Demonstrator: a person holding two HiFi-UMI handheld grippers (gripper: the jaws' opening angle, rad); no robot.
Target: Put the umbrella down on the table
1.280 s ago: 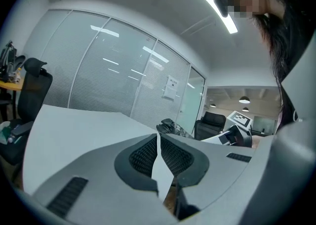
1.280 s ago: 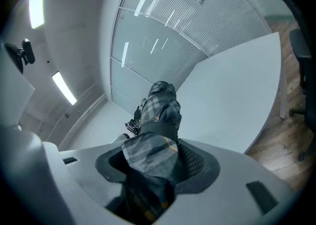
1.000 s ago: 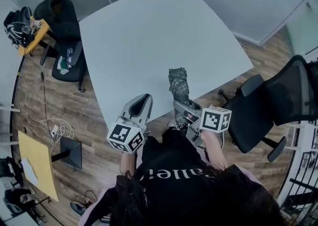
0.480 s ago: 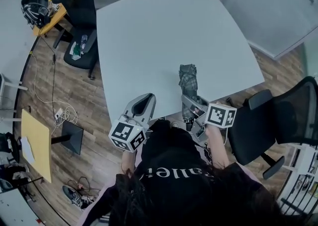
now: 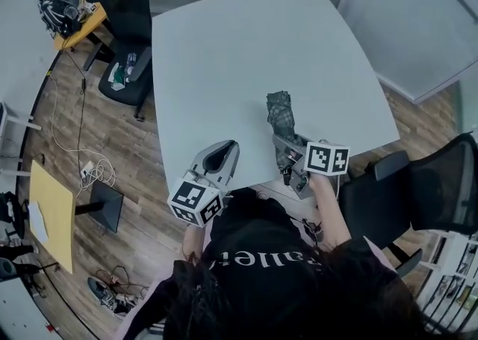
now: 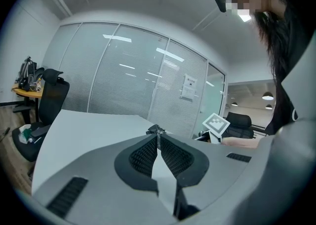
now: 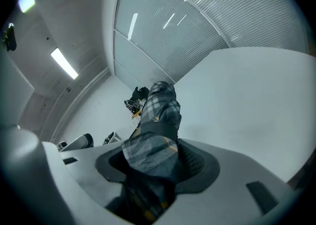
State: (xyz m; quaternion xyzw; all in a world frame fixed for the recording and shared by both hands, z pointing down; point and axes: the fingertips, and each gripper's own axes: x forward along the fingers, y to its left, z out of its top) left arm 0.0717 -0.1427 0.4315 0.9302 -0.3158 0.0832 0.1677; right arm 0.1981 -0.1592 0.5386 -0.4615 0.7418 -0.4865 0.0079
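A folded grey plaid umbrella (image 5: 282, 123) (image 7: 157, 120) juts over the near right part of the pale grey table (image 5: 239, 54). My right gripper (image 5: 287, 150) (image 7: 158, 157) is shut on the umbrella near its handle end, and the cloth fills the gap between the jaws. In the right gripper view the umbrella points out over the tabletop (image 7: 247, 95). My left gripper (image 5: 222, 155) (image 6: 158, 142) hovers over the table's near edge, to the left of the umbrella; its jaws meet at the tips with nothing held.
A black office chair (image 5: 418, 196) stands at the right of the table and another one (image 5: 123, 39) at its far left. A small yellow desk (image 5: 75, 21) with dark gear sits beyond that. Cables (image 5: 89, 174) lie on the wooden floor at left.
My right gripper has carried the umbrella further over the table and lower. The left gripper has shifted a little toward the table. The head view has swung, so the table sits more central.
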